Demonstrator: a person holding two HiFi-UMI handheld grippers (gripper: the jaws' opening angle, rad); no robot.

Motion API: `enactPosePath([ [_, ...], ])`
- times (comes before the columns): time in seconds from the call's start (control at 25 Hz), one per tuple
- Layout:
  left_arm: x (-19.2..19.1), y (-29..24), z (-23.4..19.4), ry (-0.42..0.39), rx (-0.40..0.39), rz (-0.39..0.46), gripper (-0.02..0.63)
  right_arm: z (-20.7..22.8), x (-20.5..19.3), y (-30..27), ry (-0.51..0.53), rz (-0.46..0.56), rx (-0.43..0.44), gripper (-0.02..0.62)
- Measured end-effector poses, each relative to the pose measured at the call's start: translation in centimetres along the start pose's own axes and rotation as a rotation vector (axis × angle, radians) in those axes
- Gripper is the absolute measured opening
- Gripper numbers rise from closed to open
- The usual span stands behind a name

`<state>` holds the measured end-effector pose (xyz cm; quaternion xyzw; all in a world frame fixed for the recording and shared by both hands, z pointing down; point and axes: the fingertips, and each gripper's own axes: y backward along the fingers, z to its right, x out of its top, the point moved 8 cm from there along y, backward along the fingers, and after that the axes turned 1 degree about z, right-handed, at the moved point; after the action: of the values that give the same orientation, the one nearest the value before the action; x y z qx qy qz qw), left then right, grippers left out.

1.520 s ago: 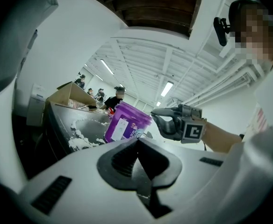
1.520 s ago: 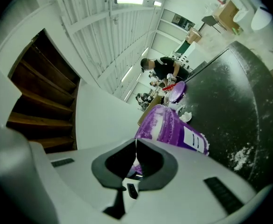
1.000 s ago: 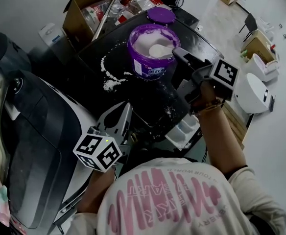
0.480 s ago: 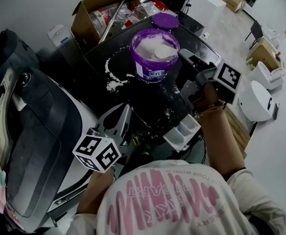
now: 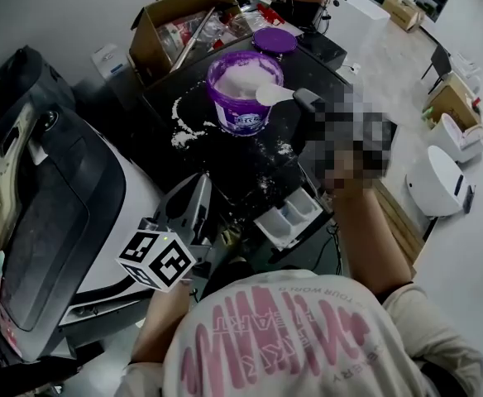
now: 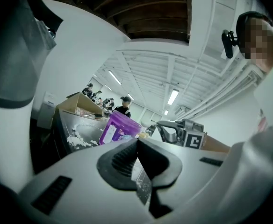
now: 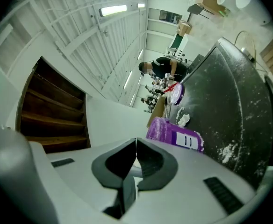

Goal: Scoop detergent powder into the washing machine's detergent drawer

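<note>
White scoop [image 5: 272, 94] clamped in right gripper [image 7: 136, 149] above purple tub [image 5: 241, 122]; left gripper [image 6: 137, 144] closed, empty.

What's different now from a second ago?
The right tongs, shut on the scoop, have drawn it from the middle of the powder to the tub rim on their side. Unchanged: left tongs shut and empty, detergent drawer pulled out, purple lid off, spilt powder on the machine top.
</note>
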<state>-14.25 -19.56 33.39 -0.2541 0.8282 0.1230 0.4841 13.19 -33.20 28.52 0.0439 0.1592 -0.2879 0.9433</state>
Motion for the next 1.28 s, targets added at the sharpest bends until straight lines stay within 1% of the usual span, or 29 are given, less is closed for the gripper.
enactPosePath([
  [0.32, -1.6, 1.2, 4.6, -0.019, 0.013, 0.009, 0.000, 0.8, -0.2, 3.8, -0.049, -0.052, 0.016, 0.000],
  [0.56, -3.2, 2.2, 7.8, -0.013, 0.012, 0.010, 0.000, 1.9, -1.1, 7.4, -0.066, -0.095, 0.003, 0.000],
  [0.84, -5.1, 3.7, 11.1, -0.026, 0.019, 0.005, 0.000, 3.1, -1.8, 11.4, -0.082, -0.121, -0.004, 0.000],
  [1.12, -6.9, 4.7, 14.0, -0.034, 0.032, -0.005, 0.000, 4.6, -2.4, 15.0, -0.136, -0.149, -0.006, 0.000],
  [1.2, -7.4, 5.1, 14.7, -0.043, 0.047, 0.007, 0.000, 5.1, -2.4, 15.9, -0.141, -0.149, -0.006, 0.000],
  [1.28, -7.8, 5.7, 15.2, -0.044, 0.088, 0.034, 0.000, 5.9, -2.4, 16.8, -0.153, -0.147, -0.010, 0.000],
])
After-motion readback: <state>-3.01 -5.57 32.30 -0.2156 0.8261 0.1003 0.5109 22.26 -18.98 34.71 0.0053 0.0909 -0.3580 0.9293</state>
